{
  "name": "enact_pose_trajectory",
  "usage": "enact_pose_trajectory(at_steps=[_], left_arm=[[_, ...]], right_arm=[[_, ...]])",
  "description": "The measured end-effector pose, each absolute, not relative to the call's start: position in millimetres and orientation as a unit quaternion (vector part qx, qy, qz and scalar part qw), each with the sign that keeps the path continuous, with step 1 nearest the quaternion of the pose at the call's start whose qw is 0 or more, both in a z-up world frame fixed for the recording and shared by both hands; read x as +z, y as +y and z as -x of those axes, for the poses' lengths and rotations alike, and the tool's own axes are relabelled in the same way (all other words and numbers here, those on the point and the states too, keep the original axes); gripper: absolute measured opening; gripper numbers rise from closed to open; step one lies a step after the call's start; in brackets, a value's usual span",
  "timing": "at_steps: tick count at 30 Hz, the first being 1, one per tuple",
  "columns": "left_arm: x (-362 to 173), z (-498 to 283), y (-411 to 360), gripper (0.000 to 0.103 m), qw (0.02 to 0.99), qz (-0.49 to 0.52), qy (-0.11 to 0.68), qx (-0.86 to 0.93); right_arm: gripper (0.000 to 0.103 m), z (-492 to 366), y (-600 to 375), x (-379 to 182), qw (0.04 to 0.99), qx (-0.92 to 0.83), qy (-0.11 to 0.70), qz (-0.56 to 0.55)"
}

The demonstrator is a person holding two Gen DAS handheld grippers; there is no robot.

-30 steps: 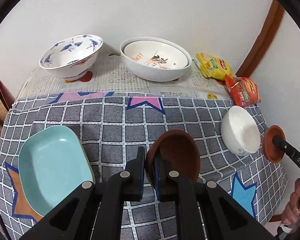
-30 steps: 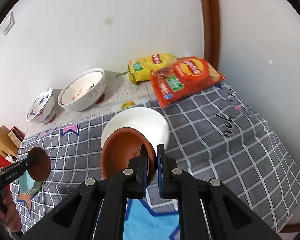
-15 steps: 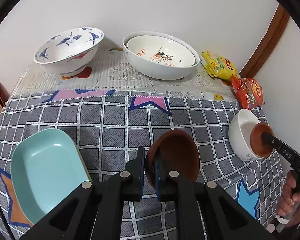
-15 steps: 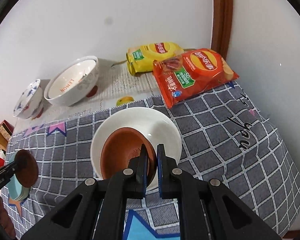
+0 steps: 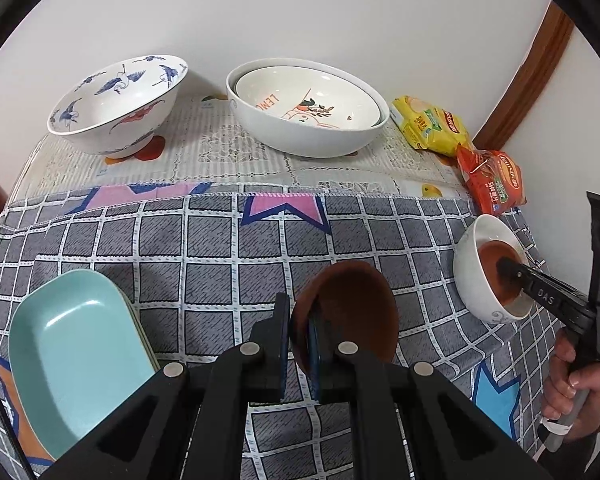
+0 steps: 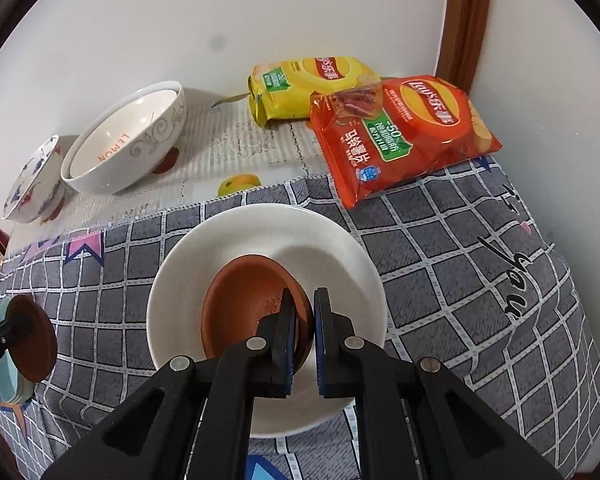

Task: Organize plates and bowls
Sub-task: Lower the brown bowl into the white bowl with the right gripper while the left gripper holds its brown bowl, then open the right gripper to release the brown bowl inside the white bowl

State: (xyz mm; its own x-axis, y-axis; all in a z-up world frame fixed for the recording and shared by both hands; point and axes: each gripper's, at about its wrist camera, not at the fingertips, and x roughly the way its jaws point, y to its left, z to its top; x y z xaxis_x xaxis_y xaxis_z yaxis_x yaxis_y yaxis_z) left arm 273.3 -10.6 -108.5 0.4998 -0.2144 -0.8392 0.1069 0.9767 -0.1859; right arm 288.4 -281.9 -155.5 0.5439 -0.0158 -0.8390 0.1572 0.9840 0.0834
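Observation:
My left gripper (image 5: 300,322) is shut on the rim of a small brown saucer (image 5: 356,312), held above the checked cloth. My right gripper (image 6: 305,314) is shut on the rim of a second brown saucer (image 6: 246,304), which sits down inside a small white bowl (image 6: 332,256). In the left wrist view that white bowl (image 5: 470,276) is at the right edge with the right gripper (image 5: 512,276) reaching into it. A light blue rectangular dish (image 5: 68,356) lies at the front left.
A crane-patterned bowl (image 5: 116,108) and two nested white bowls (image 5: 304,116) stand at the back on a newspaper-print cloth (image 5: 228,152). A yellow snack bag (image 6: 308,84) and a red chip bag (image 6: 404,132) lie at the back right. Walls close the back and right.
My right gripper has carried its brown saucer forward over the white bowl and down into it. My left gripper has moved forward a little, still holding its saucer.

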Motion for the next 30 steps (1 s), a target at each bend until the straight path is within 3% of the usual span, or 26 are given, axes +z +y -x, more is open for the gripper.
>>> enact_pose_trajectory(at_steps=[13, 30], left_arm=[[-109, -272, -14, 0.009, 0.863, 0.052, 0.493, -0.096], [-105, -265, -17, 0.009, 0.864, 0.046, 0.493, -0.095]], right_arm=[[0.009, -301, -270, -165, 0.867, -0.059, 0.495, -0.017], [0.018, -309, -254, -173, 0.852, -0.063, 0.517, 0.06]])
